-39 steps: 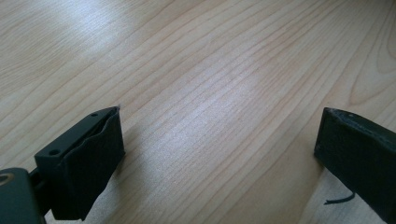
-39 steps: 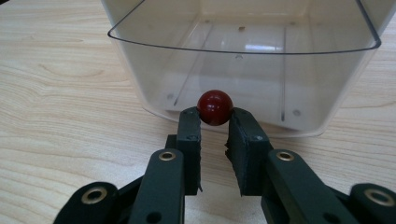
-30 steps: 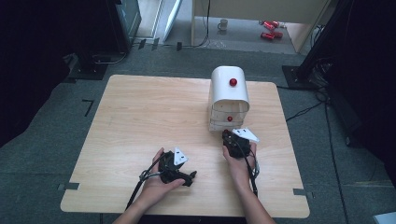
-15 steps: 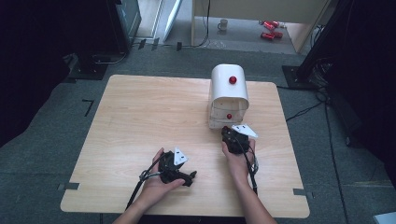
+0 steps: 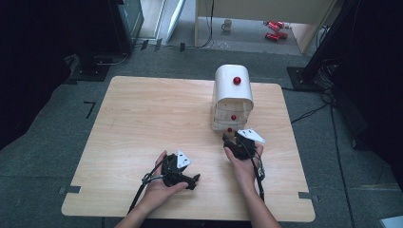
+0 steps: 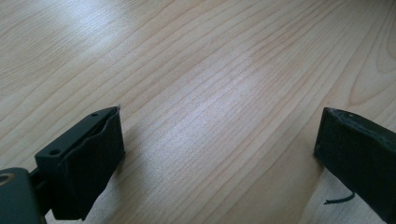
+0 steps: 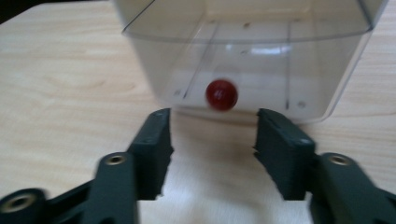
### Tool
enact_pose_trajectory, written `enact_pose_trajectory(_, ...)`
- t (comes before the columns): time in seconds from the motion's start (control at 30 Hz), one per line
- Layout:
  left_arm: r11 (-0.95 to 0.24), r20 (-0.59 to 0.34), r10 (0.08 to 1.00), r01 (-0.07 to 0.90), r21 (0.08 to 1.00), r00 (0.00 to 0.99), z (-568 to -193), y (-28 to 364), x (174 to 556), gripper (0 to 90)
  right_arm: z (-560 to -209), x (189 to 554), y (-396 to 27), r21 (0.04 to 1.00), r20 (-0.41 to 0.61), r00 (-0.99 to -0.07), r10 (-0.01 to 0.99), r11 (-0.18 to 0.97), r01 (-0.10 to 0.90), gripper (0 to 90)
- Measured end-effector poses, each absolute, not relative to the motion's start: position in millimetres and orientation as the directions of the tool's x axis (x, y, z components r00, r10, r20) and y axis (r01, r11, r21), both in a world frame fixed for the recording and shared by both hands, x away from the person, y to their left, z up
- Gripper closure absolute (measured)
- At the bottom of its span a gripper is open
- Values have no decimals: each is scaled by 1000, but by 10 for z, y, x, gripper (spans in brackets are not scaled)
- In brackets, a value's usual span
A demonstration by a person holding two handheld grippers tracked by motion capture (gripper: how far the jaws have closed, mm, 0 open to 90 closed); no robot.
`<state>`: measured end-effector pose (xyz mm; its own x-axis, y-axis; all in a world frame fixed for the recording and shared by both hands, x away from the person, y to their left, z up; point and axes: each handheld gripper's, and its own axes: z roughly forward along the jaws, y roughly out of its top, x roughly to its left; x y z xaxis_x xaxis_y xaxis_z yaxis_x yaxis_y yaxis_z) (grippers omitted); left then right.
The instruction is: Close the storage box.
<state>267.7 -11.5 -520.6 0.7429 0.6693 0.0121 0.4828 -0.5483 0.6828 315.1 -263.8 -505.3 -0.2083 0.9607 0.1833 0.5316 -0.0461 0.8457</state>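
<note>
A small white drawer cabinet [image 5: 233,95] with red knobs stands on the wooden table [image 5: 142,118], right of centre. My right gripper [image 5: 233,140] is just in front of its lowest drawer. In the right gripper view the drawer is a clear plastic box [image 7: 247,56] with a red knob [image 7: 222,94]. My right gripper [image 7: 212,126] is open, its jaws a little short of the knob, one to each side of it. My left gripper [image 5: 192,180] lies low near the table's front edge. It is open [image 6: 219,135] over bare wood, with nothing between its jaws.
The table's left half and far side are bare wood. Cables [image 5: 256,175] trail from both grippers toward the front edge. Dark equipment stands [image 5: 104,42] and red cans [image 5: 273,29] sit on the floor beyond the table.
My right gripper has edged slightly closer to the lowest drawer. The left gripper has stayed where it was.
</note>
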Motion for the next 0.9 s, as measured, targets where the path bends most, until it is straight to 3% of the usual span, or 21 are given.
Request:
enact_pose_trajectory(0.17, -548, 12, 669, 483, 683, 743, -5205, -115, 2676, 14, -5034, 2999, -2664, 837, 152, -258, 954, 15, 547, 172)
enact_pose_trajectory(0.4, -549, 13, 669, 482, 683, 743, -5206, -115, 2677, 14, -5002, 2766, -2761, 820, 113, -302, 947, 82, 566, 1)
enact_pose_trajectory(0.9, -546, 12, 672, 485, 683, 740, -5206, -120, 2672, 14, -5024, 2294, -3296, 800, 100, -269, 958, 83, 594, 0)
